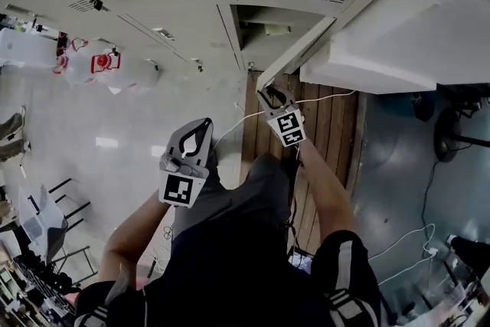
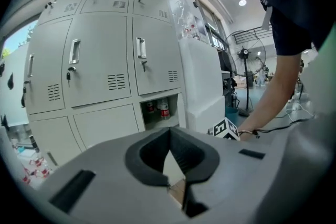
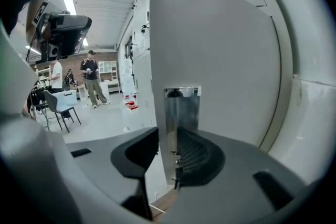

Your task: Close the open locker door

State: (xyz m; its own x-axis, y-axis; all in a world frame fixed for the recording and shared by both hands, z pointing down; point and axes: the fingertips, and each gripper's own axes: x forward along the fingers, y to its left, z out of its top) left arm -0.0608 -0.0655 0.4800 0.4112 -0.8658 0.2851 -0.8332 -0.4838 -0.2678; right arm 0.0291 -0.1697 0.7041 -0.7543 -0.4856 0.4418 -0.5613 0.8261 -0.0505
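We have the right gripper with jaws clamped on the locker door, wide open and yet to swing; left gripper jaws together.

Bright, even daylight (fisheye-warped edges).

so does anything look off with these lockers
Only one lower locker door: it stands swung out while the other doors in view are shut, leaving bottles showing inside. The right gripper is clamped on its edge by the metal handle. Nothing looks spilled or damaged.
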